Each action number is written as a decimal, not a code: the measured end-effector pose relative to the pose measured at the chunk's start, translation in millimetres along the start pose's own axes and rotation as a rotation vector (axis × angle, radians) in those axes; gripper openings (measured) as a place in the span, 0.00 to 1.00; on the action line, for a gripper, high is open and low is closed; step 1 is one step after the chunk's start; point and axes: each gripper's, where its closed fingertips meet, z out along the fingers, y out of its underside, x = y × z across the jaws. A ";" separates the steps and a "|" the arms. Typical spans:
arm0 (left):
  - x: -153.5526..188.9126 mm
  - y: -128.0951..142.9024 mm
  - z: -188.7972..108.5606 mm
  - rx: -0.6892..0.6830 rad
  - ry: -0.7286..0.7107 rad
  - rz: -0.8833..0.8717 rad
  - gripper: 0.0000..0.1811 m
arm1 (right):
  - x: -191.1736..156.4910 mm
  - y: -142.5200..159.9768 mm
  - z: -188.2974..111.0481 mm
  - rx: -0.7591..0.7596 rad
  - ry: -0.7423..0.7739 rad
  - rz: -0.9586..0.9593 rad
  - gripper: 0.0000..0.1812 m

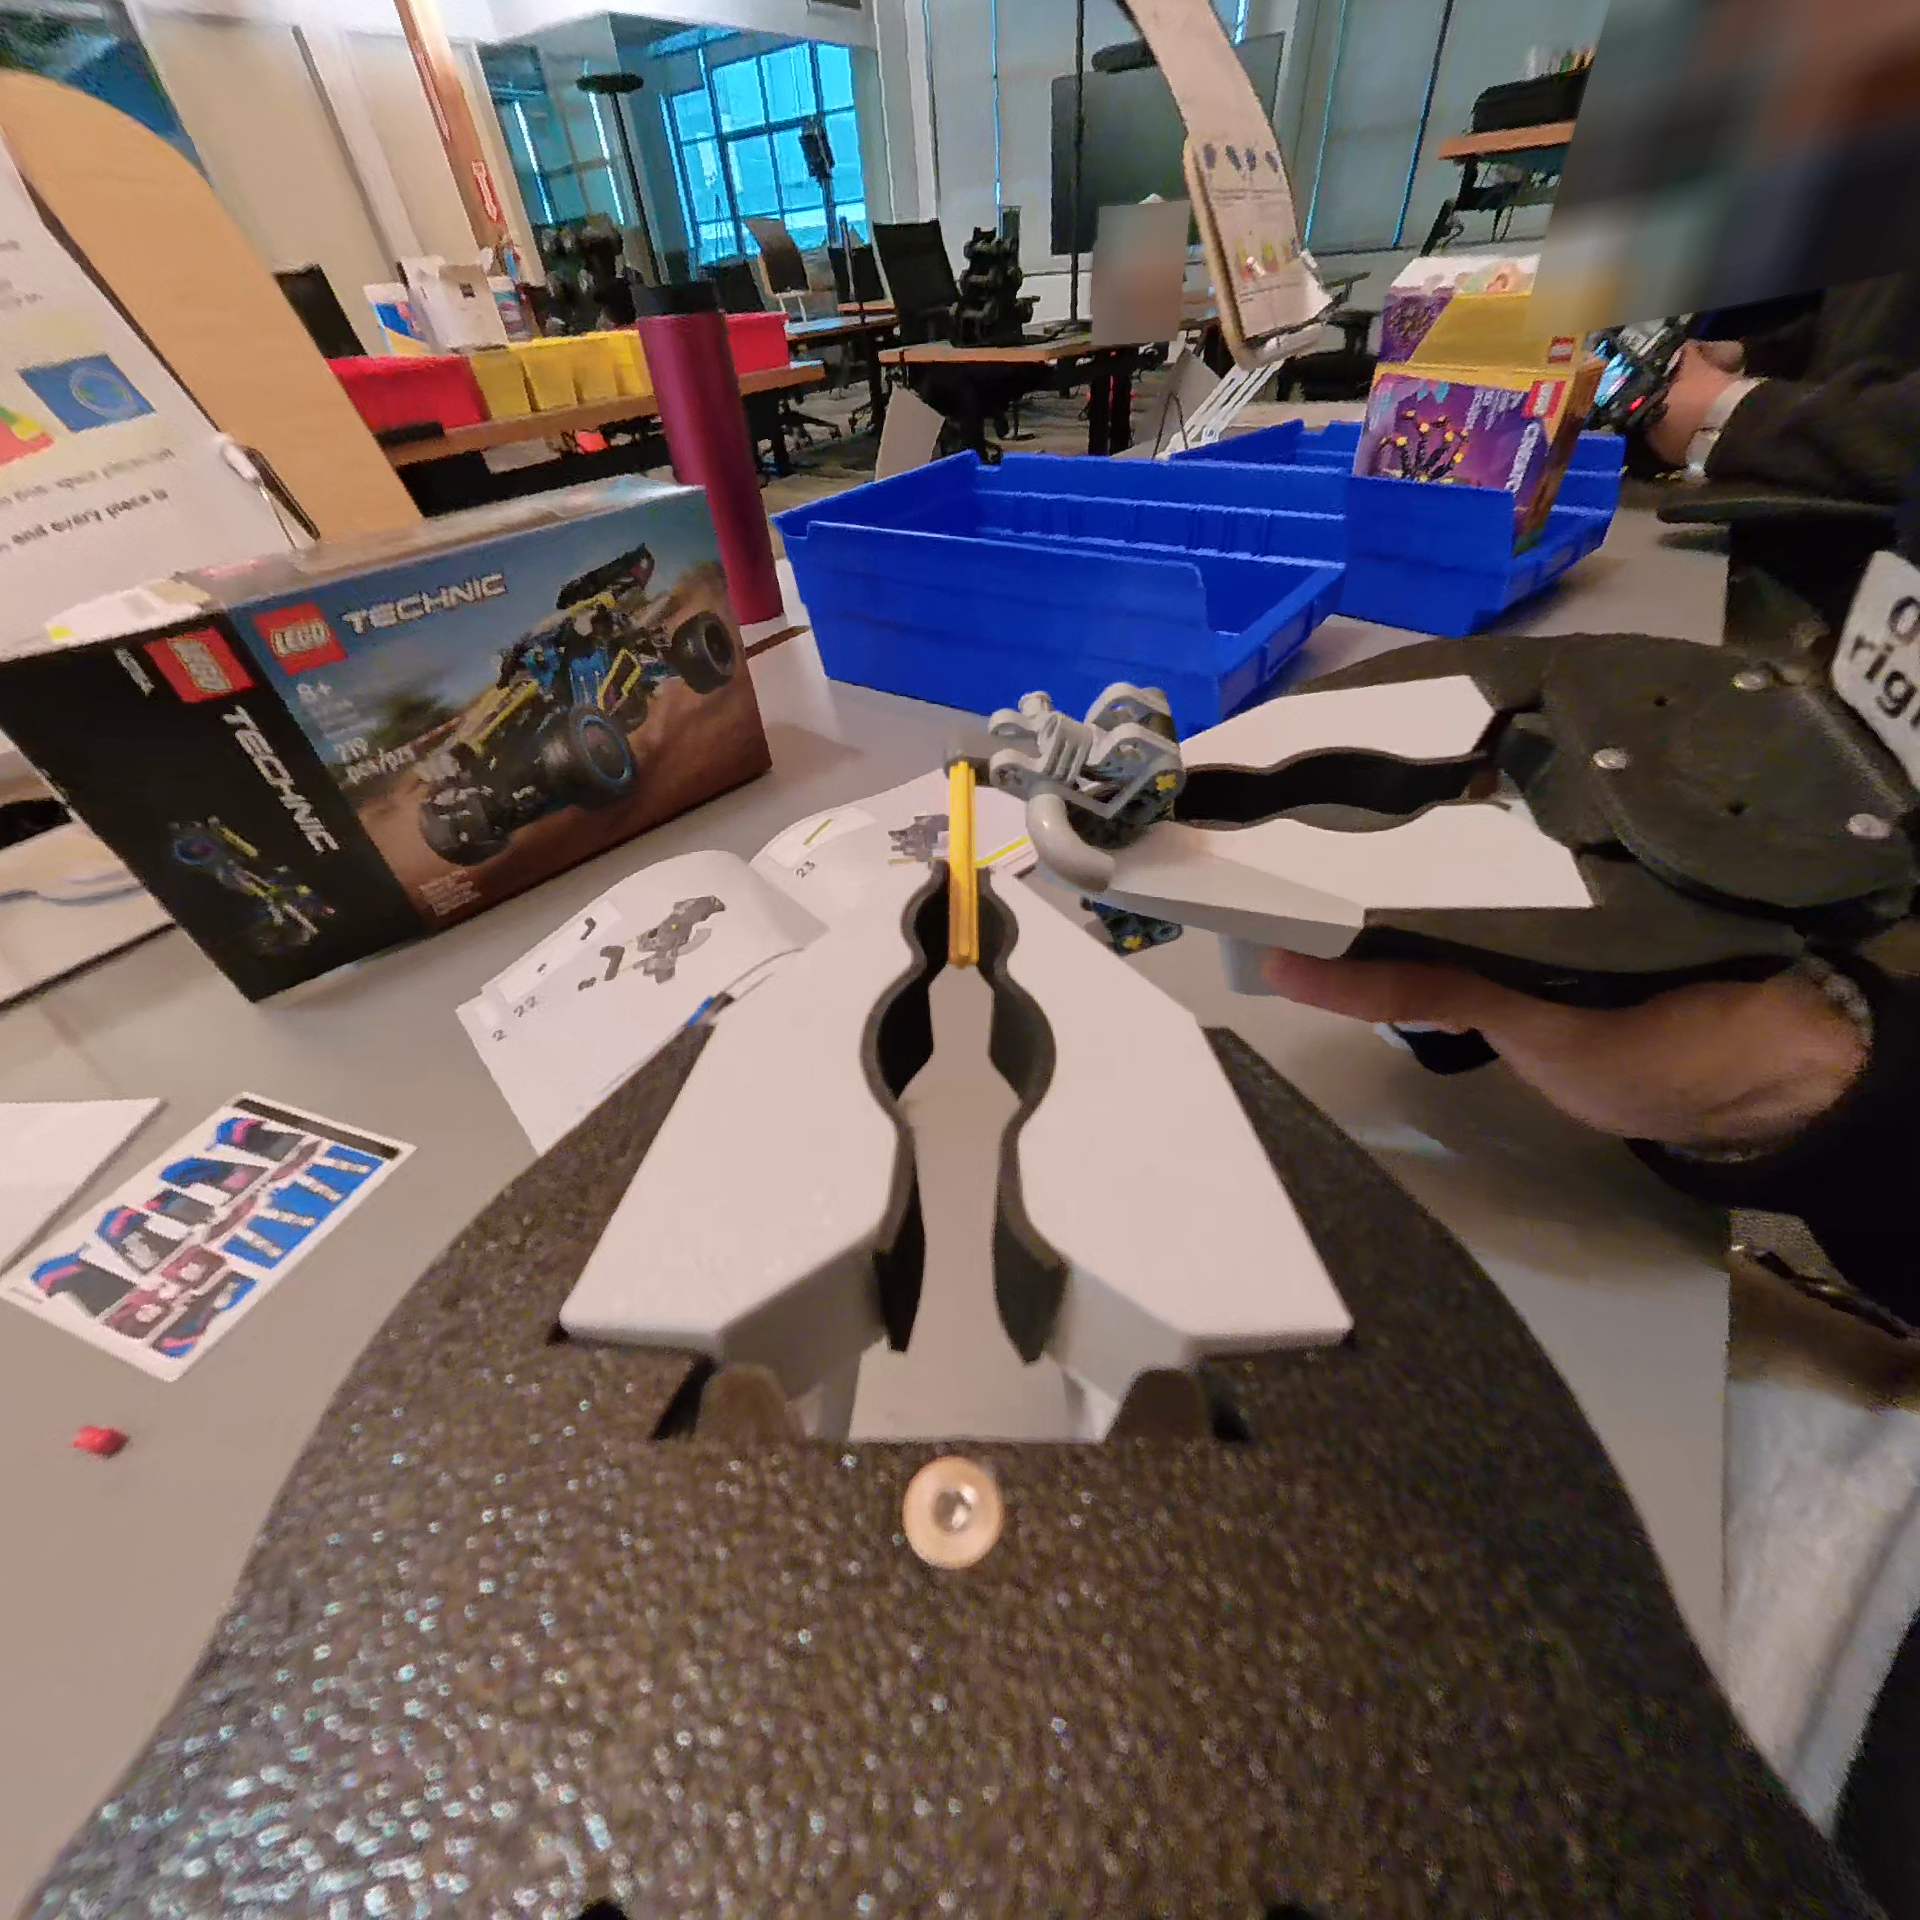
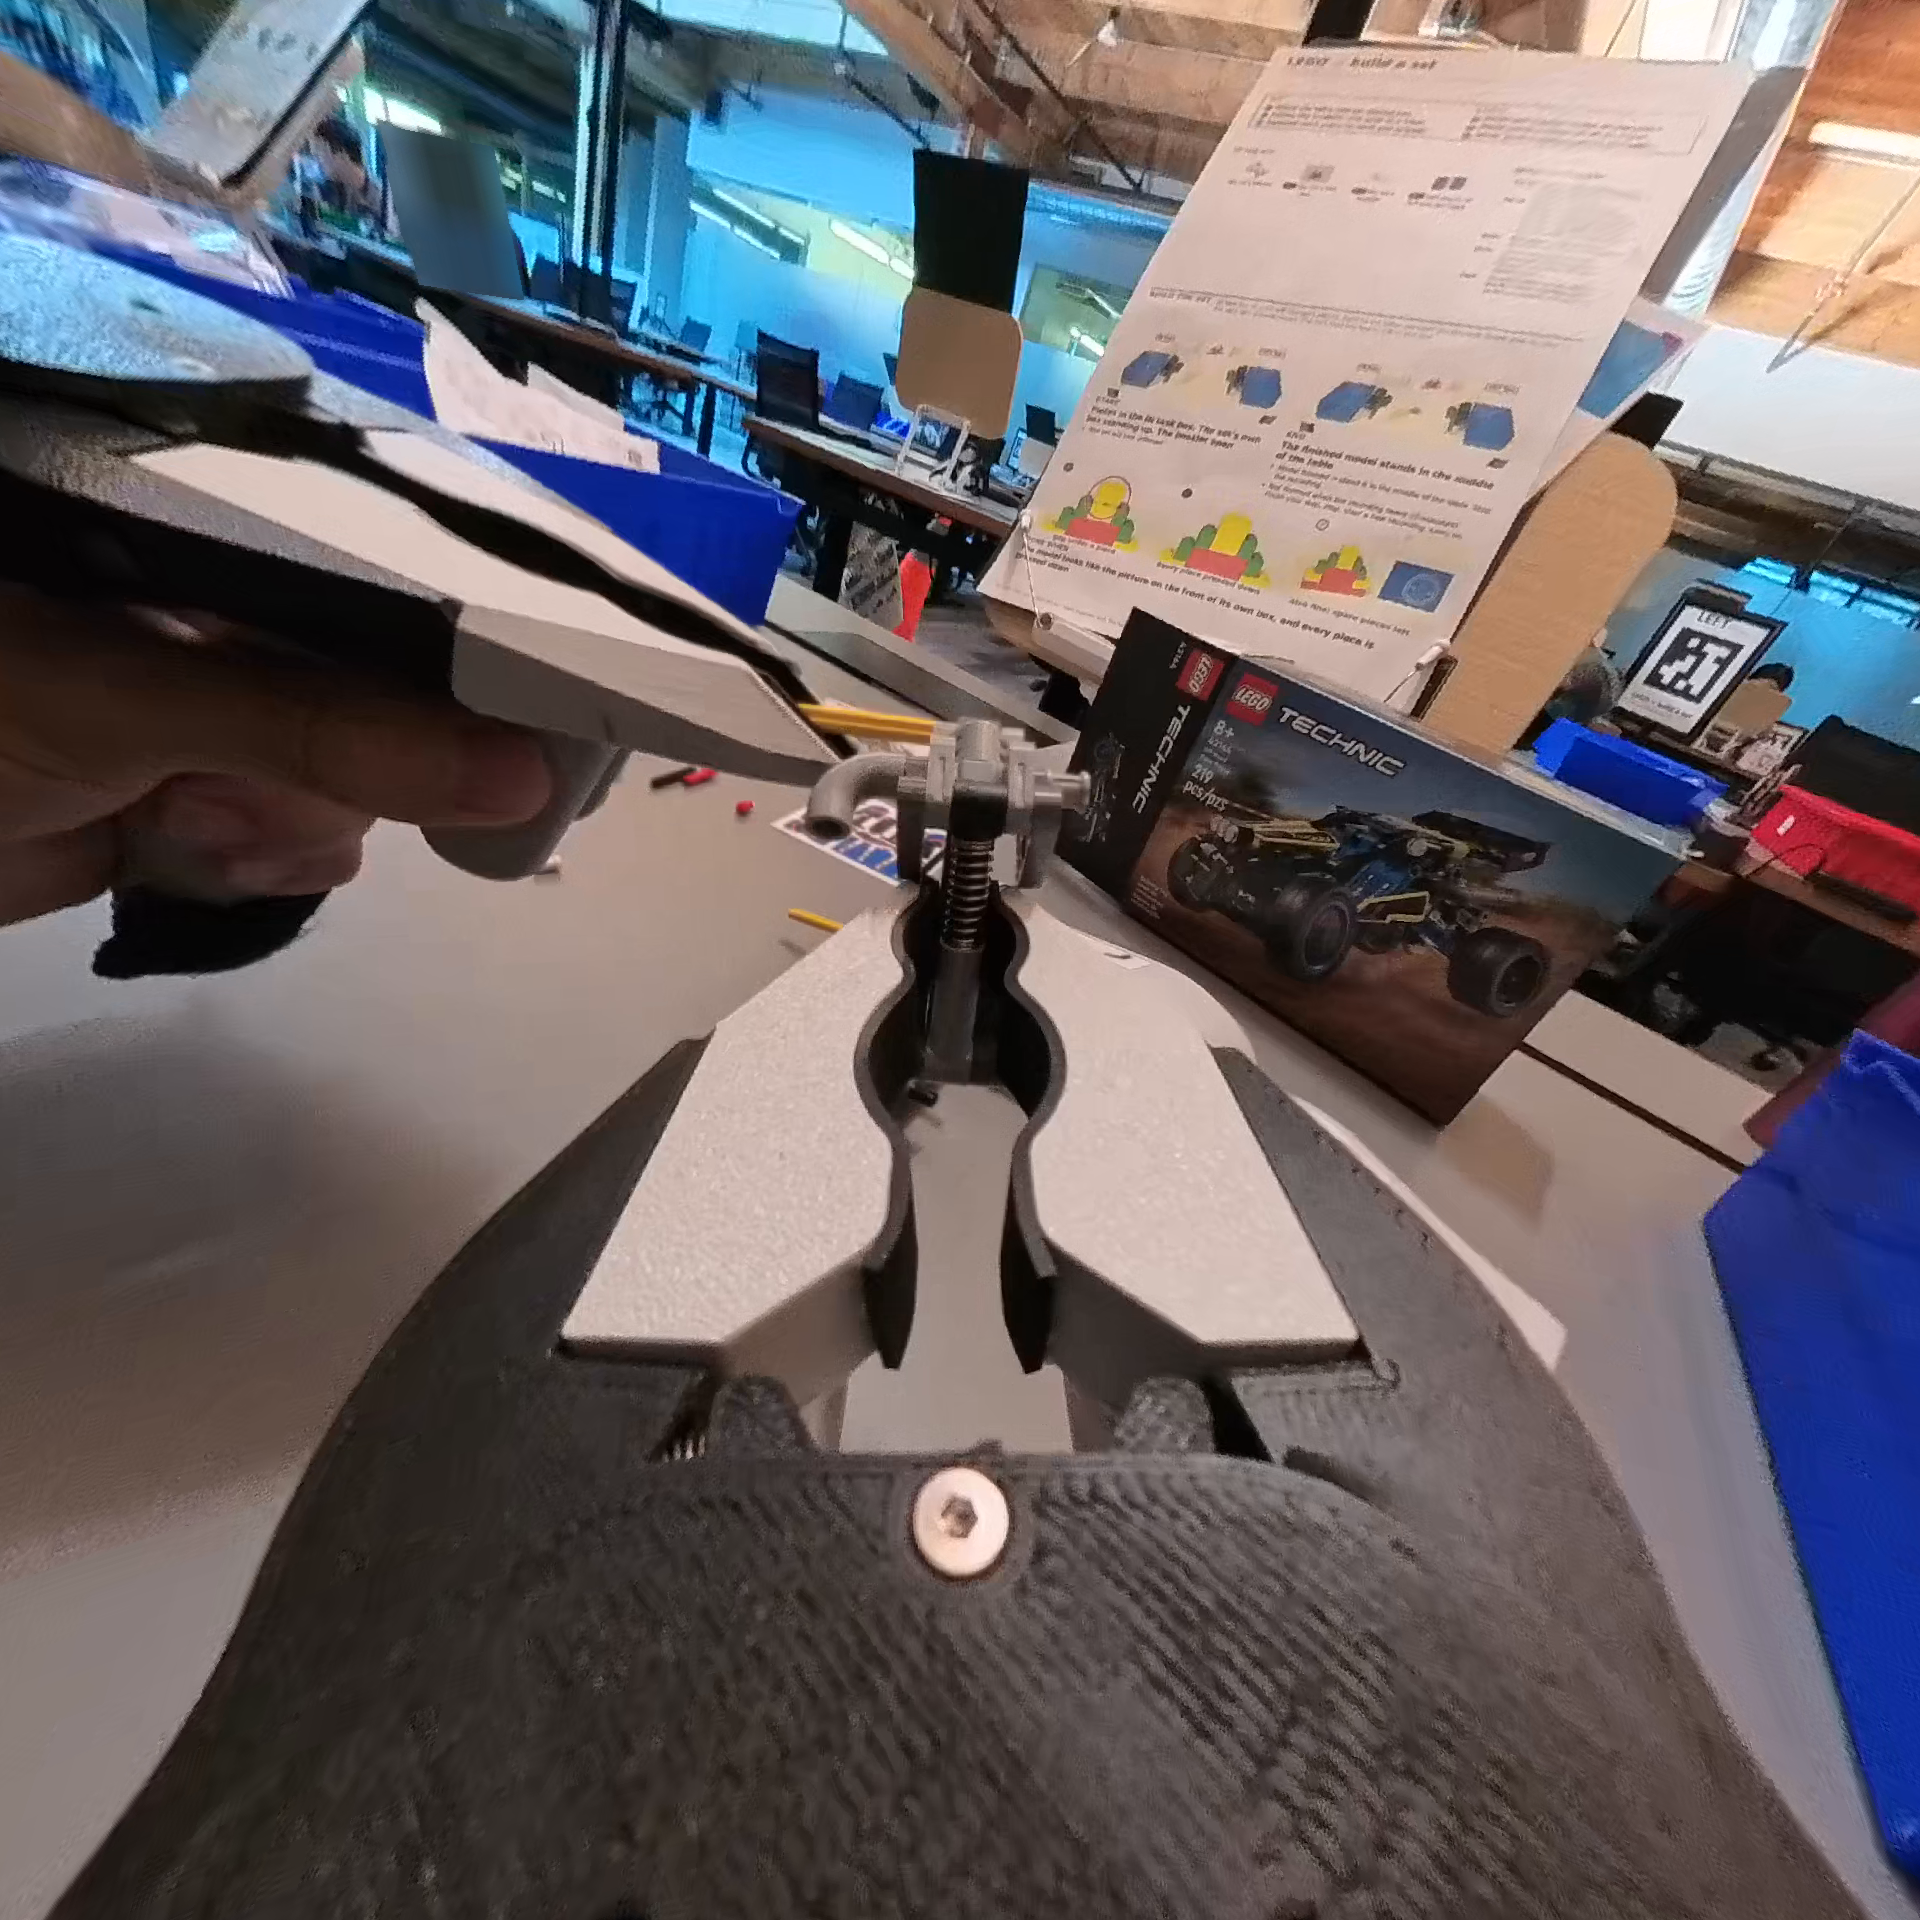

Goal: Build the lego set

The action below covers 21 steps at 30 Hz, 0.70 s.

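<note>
grey table (image 1: 260,1039) in an open office. left gripper (image 1: 964,914) pinches a yellow axle (image 1: 962,862); right gripper (image 2: 961,935), at 2 o'clock from it, clamps the grey suspension assembly (image 2: 961,800) by its spring. step looks like axle insertion; next calls for lining the axle tip with a hole in the assembly.

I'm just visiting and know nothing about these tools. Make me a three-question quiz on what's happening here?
1. True or false: the left gripper is empty.
2. What is the right gripper clamped on?
A. a wheel
B. a grey assembly with a spring
C. a sticker sheet
3. Fill in: the open instruction booklet lies on the table between the set's box and the ____ bins.

Key:
1. False; it pinches a thin yellow rod.
2. B, the grey assembly.
3. Blue.
</note>
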 end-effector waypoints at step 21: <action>4.0 -1.7 -0.2 0.072 0.128 -0.123 0.01 | -3.6 2.2 0.9 0.040 -0.078 0.024 0.03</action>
